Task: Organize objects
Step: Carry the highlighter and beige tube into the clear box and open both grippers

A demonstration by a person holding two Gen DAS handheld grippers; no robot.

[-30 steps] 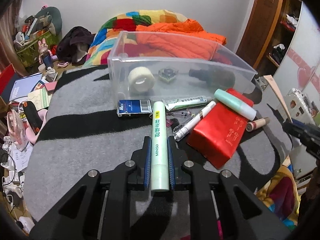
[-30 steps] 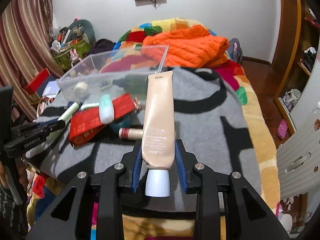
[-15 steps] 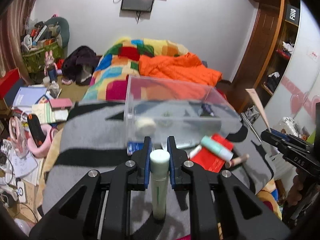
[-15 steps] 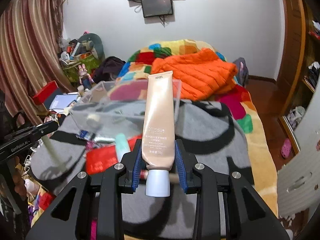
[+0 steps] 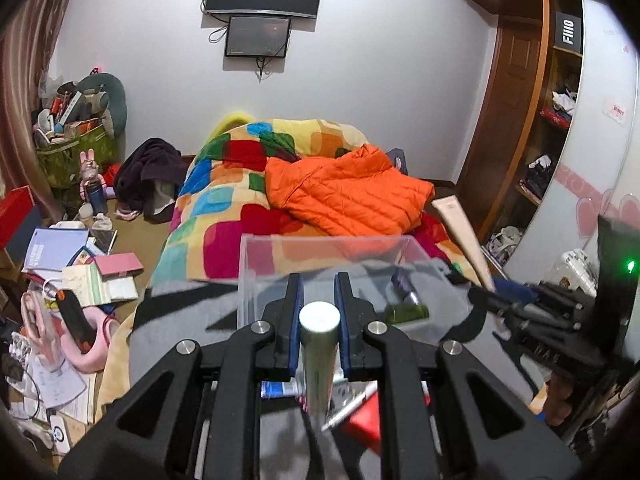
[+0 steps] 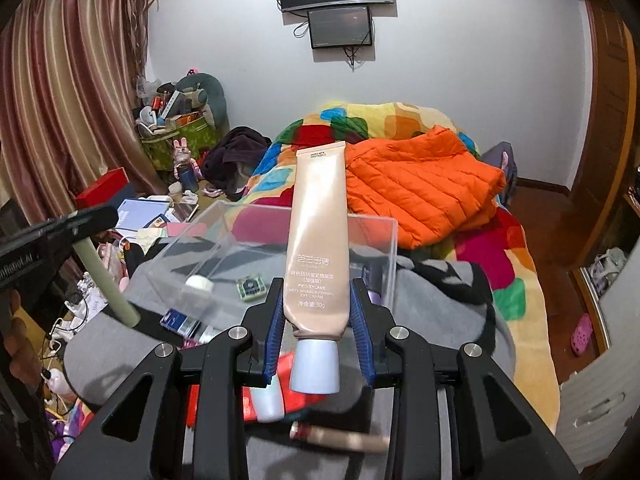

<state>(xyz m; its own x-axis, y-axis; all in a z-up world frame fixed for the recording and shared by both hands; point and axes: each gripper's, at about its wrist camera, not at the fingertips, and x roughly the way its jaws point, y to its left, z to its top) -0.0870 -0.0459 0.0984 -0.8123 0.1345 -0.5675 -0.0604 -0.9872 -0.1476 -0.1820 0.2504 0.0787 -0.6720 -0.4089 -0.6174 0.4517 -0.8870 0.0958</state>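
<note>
My left gripper (image 5: 319, 292) is shut on a pale green tube (image 5: 318, 354), which hangs down between the pads with its round end toward the camera. My right gripper (image 6: 316, 292) is shut on a beige cream tube (image 6: 316, 240) with a pale blue cap, standing upright. Both are lifted above the grey striped blanket (image 6: 448, 280), just in front of a clear plastic bin (image 6: 280, 240). The bin holds a white roll (image 6: 199, 283), a small green square item (image 6: 250, 286) and a dark bottle (image 5: 404, 286). In the right wrist view the left gripper (image 6: 90, 224) and its green tube (image 6: 106, 280) show at left.
A red packet (image 5: 366, 420), a white pen (image 5: 348, 406), a blue box (image 6: 180, 320), a mint bottle (image 6: 270, 398) and a small beige tube (image 6: 340, 434) lie on the blanket below. An orange jacket (image 5: 348, 192) lies on the bed behind. Floor clutter fills the left.
Both grippers have risen off the blanket with their tubes and tipped up toward the bin. The green tube now hangs end-on; the loose items have dropped low in view.
</note>
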